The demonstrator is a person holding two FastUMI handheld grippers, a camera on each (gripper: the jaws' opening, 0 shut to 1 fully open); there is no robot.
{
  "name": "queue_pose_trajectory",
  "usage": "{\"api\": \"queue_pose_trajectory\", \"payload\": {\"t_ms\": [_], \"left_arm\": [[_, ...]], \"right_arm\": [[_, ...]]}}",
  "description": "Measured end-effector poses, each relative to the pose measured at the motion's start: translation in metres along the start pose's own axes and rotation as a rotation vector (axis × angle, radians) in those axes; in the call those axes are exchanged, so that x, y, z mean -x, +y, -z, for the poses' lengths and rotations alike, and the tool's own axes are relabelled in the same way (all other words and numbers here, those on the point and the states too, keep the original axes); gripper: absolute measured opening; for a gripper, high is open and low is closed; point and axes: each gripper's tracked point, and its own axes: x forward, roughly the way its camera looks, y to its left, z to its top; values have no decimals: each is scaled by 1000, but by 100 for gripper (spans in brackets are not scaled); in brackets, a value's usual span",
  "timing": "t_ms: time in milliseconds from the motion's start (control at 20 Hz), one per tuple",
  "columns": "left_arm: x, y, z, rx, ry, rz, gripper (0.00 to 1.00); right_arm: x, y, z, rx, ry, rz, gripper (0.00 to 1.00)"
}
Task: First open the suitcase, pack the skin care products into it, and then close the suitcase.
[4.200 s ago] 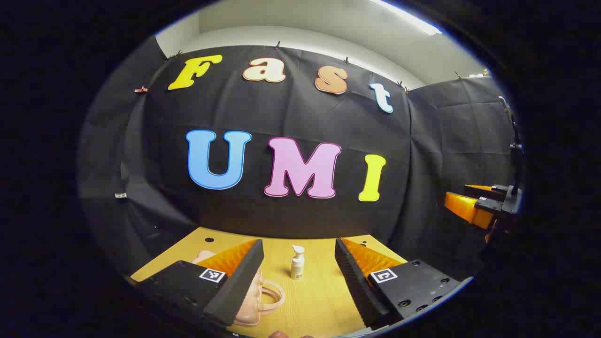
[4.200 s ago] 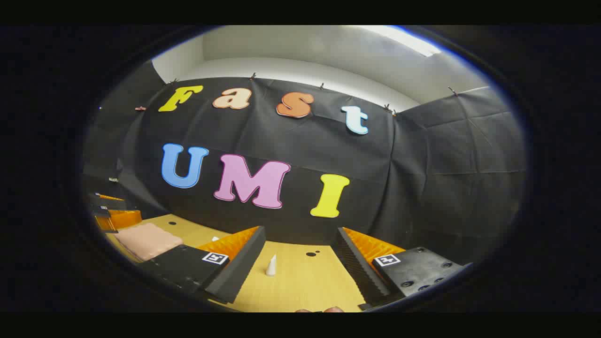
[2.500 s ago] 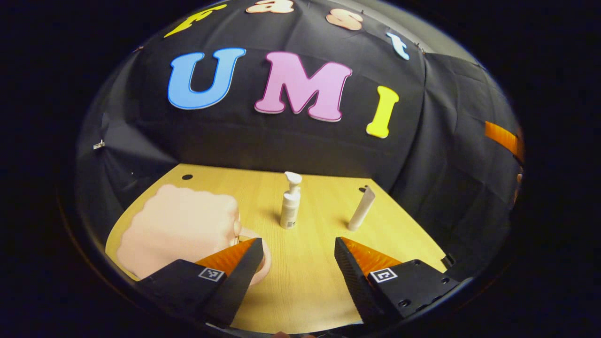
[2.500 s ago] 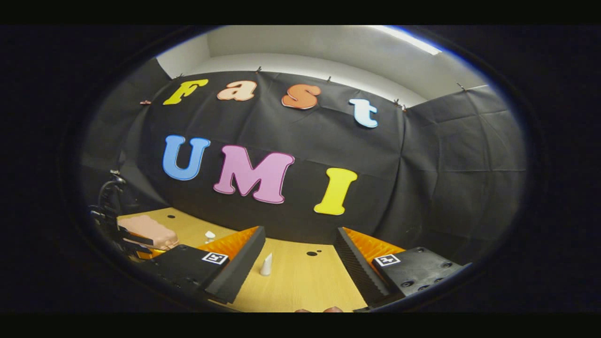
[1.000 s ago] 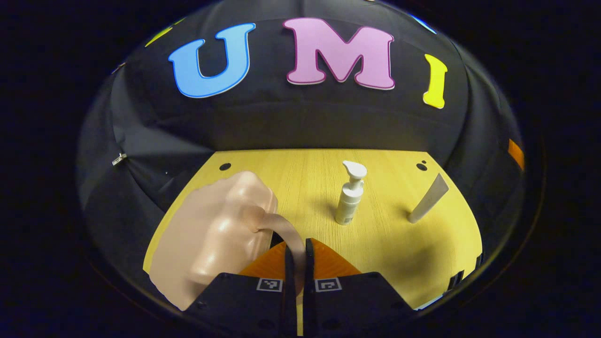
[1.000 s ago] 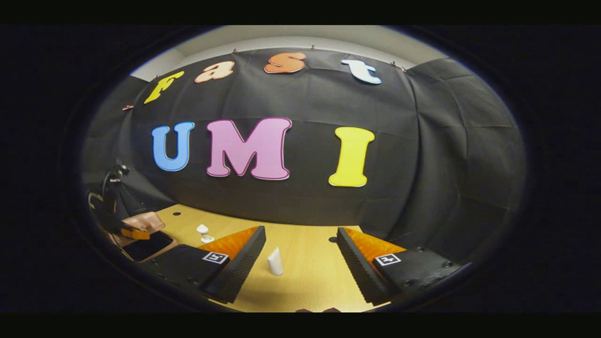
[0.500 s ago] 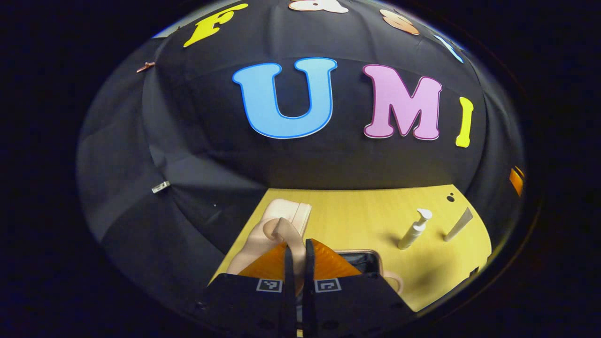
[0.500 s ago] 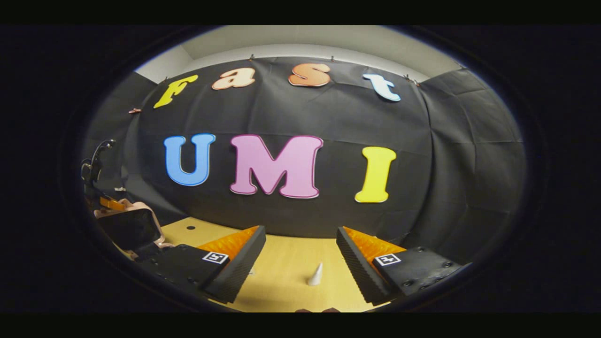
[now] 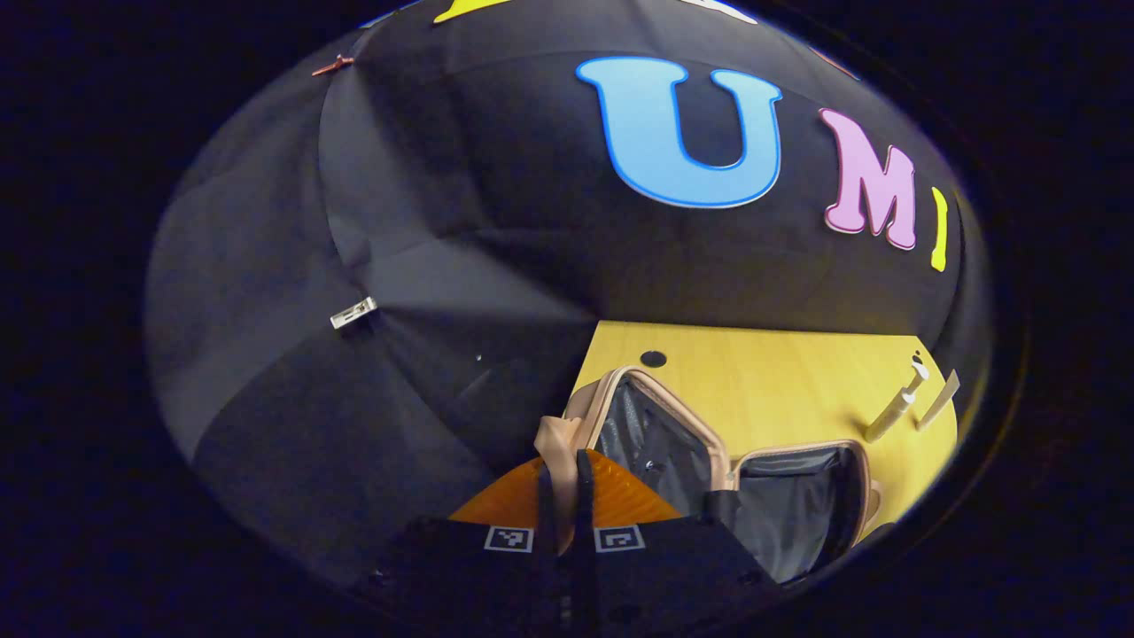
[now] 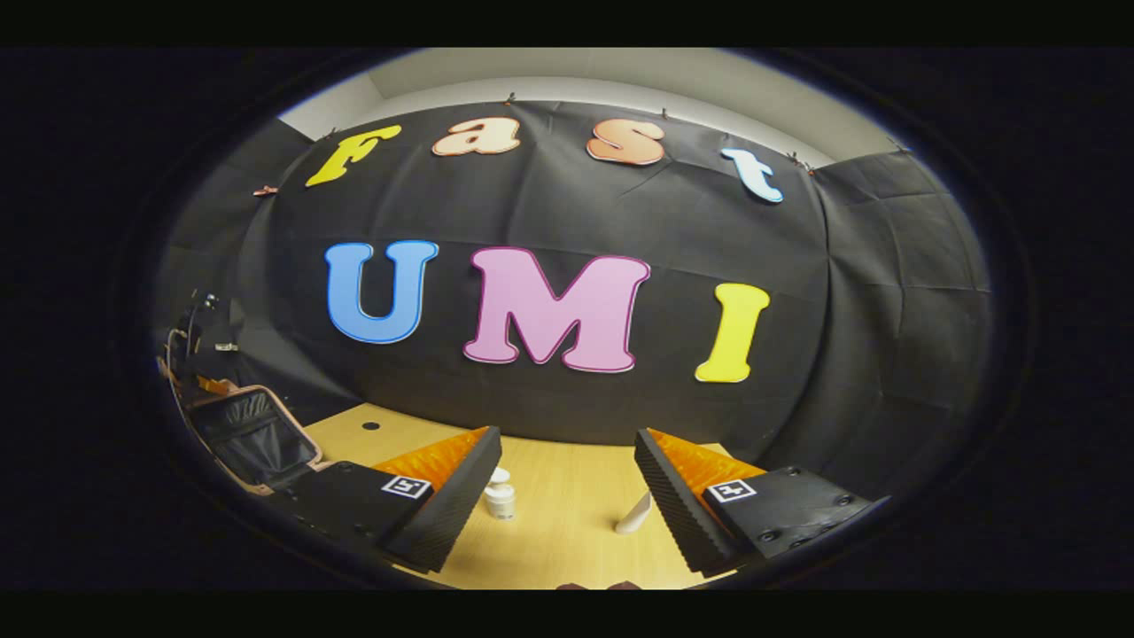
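while the left gripper (image 9: 560, 478) sits pinched tight on the lid handle (image 9: 556, 436) of the open suitcase (image 9: 709, 461), lid propped up, it's tilted down over the table (image 9: 797, 390) edge. right gripper (image 10: 567, 483) hovers level w/ jaws wide & empty; pump bottle (image 10: 500, 498) & tube (image 10: 634, 516) stand between its fingers on the table.

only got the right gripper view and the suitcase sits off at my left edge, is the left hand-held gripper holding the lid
observer: yes, in the left gripper view the left hand-held gripper is shut on the handle of the suitcase, with the lid raised.
operator: cant see the bottom half, is it open
observer: yes, the bottom half lies on the table with its dark lining facing up.
operator: anything packed
observer: not that I can see; the pump bottle and the tube both stand on the table beyond the suitcase, apart from it.
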Motion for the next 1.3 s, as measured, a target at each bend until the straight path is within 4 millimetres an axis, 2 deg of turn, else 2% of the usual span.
{"api": "queue_pose_trajectory", "payload": {"t_ms": [150,200,250,400,500,550,650,700,750,850,900,1000,1100,1200,1300], "left_arm": [[-43,48,41,142,102,4,10],[-63,60,58,172,133,11,11],[-74,72,79,214,170,27,10],[-93,80,137,290,255,42,10],[-107,87,146,289,223,51,10],[-102,85,143,292,213,70,14],[-96,93,144,266,225,72,11],[-95,96,145,247,232,56,27],[-87,94,144,229,226,44,30],[-70,85,117,184,119,57,74],[-57,74,96,147,41,79,96],[-25,30,56,78,-95,136,96],[26,-31,18,12,-221,226,96],[73,-104,2,-85,-295,308,96],[117,-164,8,-136,-326,387,96]], "right_arm": [[4,4,4,-53,27,33,96],[4,0,8,-35,42,59,96],[7,0,14,-25,61,73,96],[13,7,29,-23,116,78,94],[16,10,34,-15,139,84,97],[16,8,36,-14,146,87,96],[16,9,39,-28,154,91,96],[16,11,41,-38,157,90,97],[15,12,44,-43,157,89,96],[13,5,49,-33,146,104,97],[14,-4,50,-16,123,120,96],[14,-18,51,17,80,145,97],[12,-25,57,47,63,144,96],[9,-31,62,59,41,137,97],[5,-42,70,49,31,142,96]]}}
